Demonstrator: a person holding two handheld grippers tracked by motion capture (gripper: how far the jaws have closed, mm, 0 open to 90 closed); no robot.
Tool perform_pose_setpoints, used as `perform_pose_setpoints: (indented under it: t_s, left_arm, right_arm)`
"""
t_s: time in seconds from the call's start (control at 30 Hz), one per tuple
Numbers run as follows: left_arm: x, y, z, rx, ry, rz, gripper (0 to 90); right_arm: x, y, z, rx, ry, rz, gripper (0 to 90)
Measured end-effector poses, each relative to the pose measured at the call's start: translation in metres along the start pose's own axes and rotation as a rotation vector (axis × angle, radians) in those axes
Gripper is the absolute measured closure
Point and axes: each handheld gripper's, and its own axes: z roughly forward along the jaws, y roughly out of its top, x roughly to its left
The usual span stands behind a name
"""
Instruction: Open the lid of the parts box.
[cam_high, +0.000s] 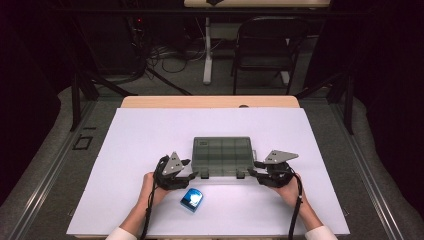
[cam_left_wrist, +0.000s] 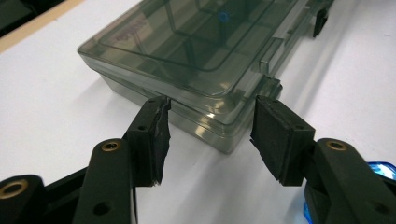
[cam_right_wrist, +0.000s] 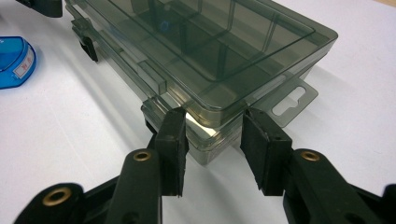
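Straddling the near corners of the smoky compartment box (cam_high: 222, 156) at mid-worktop (cam_high: 150, 130), left tongs (cam_high: 192, 169) and right tongs (cam_high: 252, 168) spread, pads not pressing, blue case (cam_high: 192, 199) near the left hand, bare white surface all around.

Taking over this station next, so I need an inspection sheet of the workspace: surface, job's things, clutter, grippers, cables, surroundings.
Surface: white table.
Job's things: smoky box, lid closed, latches toward the person.
Clutter: blue item near the front edge.
Grippers: left gripper and right gripper each straddle a near box corner, pads apart.
Cables: one trails from each gripper along the forearm; more on the floor behind.
Surroundings: chair, dark curtains.
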Motion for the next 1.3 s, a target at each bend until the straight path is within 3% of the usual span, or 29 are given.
perform_pose_setpoints:
  t_s: [0.27,0.63,0.73,0.8,0.83,0.9,1.3]
  left_arm:
    - [-0.003,0.002,-0.001,-0.004,0.046,0.027,47.6]
    - [-0.009,0.004,-0.002,-0.061,0.084,0.052,50.9]
    - [-0.009,0.004,-0.003,-0.079,0.094,0.062,51.6]
    - [-0.01,0.003,-0.003,-0.084,0.097,0.064,51.8]
    - [-0.01,0.003,-0.004,-0.094,0.101,0.061,52.4]
    - [-0.01,0.003,-0.004,-0.098,0.106,0.062,52.6]
    - [-0.01,0.003,-0.004,-0.109,0.113,0.058,53.5]
  right_arm:
    - [-0.001,0.001,-0.001,-0.008,0.001,0.004,61.8]
    - [0.0,0.001,-0.001,-0.014,-0.004,0.005,62.0]
    - [0.0,0.001,-0.002,-0.023,-0.002,-0.003,57.6]
    - [0.001,0.002,-0.003,-0.023,-0.011,-0.009,55.1]
    - [0.002,0.002,-0.004,-0.033,-0.015,-0.019,49.3]
    - [0.003,0.003,-0.004,-0.042,-0.034,-0.035,48.5]
    - [0.011,0.003,-0.004,-0.09,-0.127,-0.118,52.4]
